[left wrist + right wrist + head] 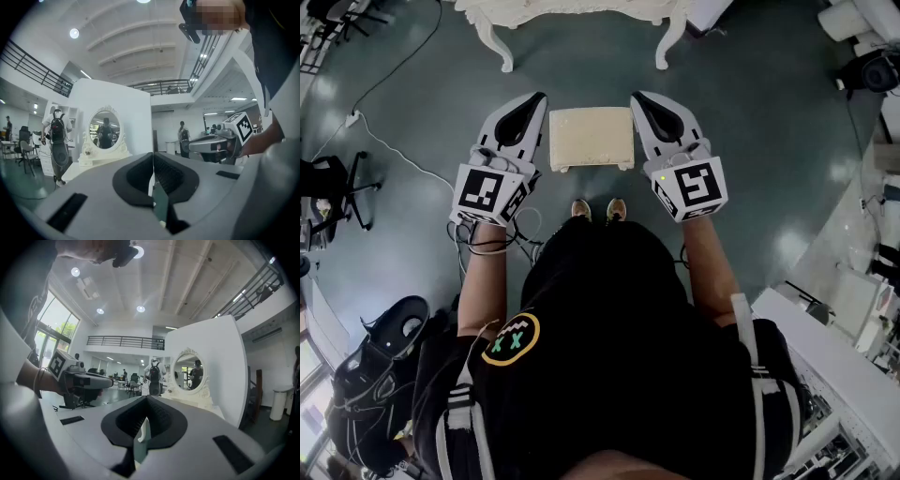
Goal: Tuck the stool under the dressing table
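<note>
path: bare floor (581,80) between stool (591,138) and dressing table (572,7) | obstacles: legs (492,42) flanking the gap

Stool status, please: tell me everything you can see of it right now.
The stool has a cream, rectangular, cushion-like top seen from above, with small pale feet showing at its near corners. It stands upright on the dark floor, just ahead of the person's shoes and short of the dressing table, not yet under it. The left gripper and right gripper flank it in the picture, both shut and empty; no contact shows.
</note>
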`<control>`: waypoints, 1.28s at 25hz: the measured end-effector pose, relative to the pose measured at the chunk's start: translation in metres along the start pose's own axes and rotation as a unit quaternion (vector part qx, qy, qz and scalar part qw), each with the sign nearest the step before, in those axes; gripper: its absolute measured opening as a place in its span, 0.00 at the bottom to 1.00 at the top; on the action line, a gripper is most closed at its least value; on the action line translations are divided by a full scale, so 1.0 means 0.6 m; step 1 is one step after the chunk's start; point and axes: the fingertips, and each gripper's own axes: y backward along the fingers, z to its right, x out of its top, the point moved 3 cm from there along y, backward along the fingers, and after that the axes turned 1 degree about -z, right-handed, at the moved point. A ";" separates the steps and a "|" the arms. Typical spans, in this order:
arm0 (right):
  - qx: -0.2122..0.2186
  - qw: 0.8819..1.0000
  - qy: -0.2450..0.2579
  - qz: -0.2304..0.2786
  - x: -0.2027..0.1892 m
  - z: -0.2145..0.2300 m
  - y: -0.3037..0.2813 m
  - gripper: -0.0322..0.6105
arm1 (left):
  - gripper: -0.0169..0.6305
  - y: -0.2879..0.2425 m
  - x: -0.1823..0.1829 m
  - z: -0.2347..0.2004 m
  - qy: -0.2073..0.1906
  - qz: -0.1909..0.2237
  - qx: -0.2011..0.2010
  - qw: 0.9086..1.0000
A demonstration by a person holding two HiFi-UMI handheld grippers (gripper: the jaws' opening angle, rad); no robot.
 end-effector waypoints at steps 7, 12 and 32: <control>-0.002 1.000 0.005 -0.004 -0.007 0.006 -0.006 0.08 | 0.06 -0.007 -0.006 -0.004 0.001 0.000 0.001 1.000; -0.010 1.000 -0.012 0.002 -0.007 0.014 -0.010 0.08 | 0.06 -0.011 -0.010 -0.008 0.001 0.000 0.003 1.000; -0.007 1.000 -0.025 0.008 -0.012 0.025 -0.013 0.85 | 0.66 -0.013 -0.015 -0.009 -0.039 0.005 -0.008 0.999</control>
